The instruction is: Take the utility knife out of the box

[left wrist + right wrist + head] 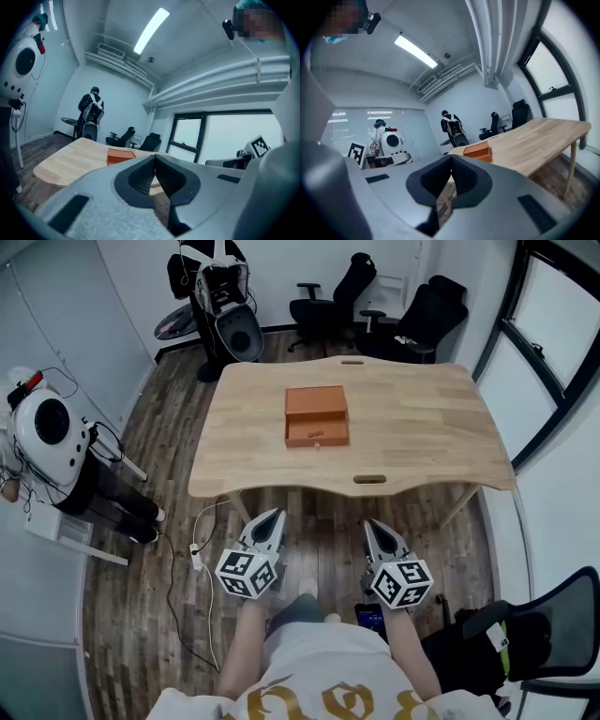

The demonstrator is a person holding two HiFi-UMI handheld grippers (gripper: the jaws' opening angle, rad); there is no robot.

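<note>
An orange box (317, 415) with a drawer front sits on the middle of the wooden table (422, 427); it also shows as the orange box (119, 155) in the left gripper view and the orange box (478, 151) in the right gripper view. No utility knife is visible. My left gripper (273, 517) and right gripper (374, 525) hang side by side below the table's near edge, over the floor, well short of the box. Both are shut with nothing between the jaws.
Black office chairs (375, 306) stand behind the table. A white machine (49, 427) with cables is at the left, a black stand (220, 306) at the back left. A cable and power strip (197, 557) lie on the floor near my left gripper. A black chair (525, 634) is at my right.
</note>
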